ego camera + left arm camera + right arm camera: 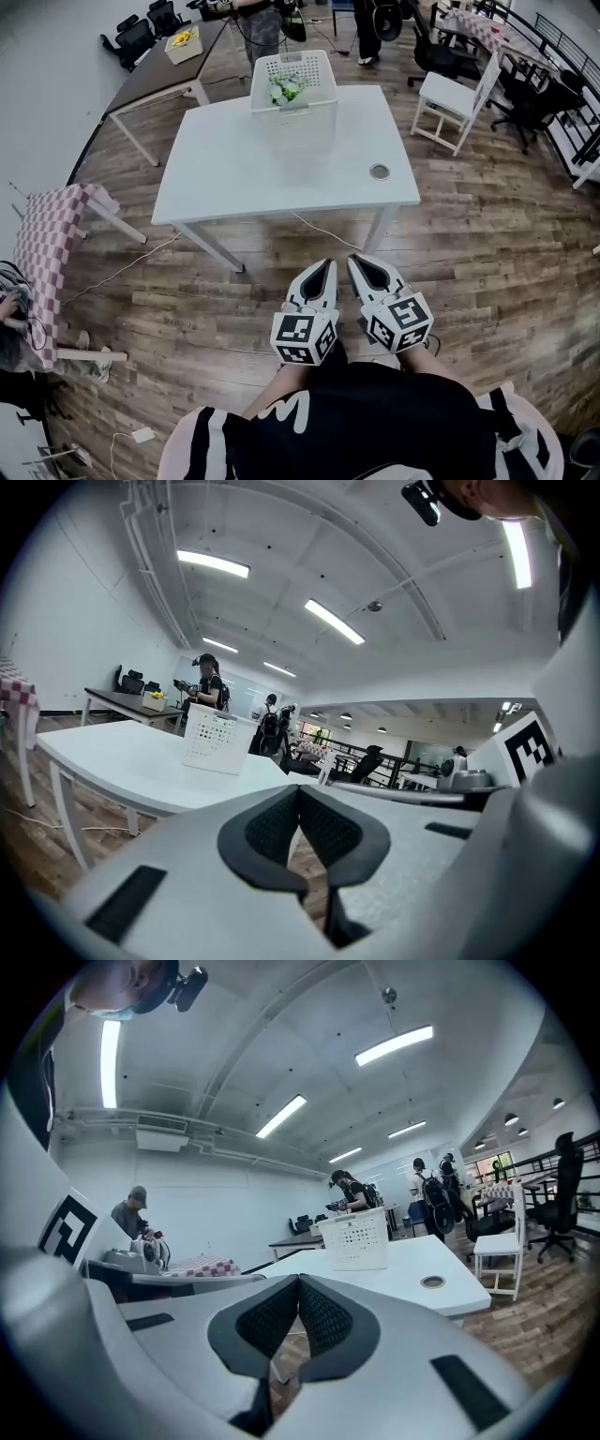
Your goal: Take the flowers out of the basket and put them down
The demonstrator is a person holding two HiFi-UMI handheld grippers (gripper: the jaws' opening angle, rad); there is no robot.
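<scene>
Your room evenly bright, long ceiling strip lights (214,564) overhead in your gripper views, your white table (244,169) washed pale with mild glare, soft faint shadows under it on the floor (469,253), heavy fisheye bending at the edges, black vignetted corners, foreground slightly soft.

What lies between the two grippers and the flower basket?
In the head view: wooden floor crossed by a cable, then bare white tabletop up to the basket.
</scene>
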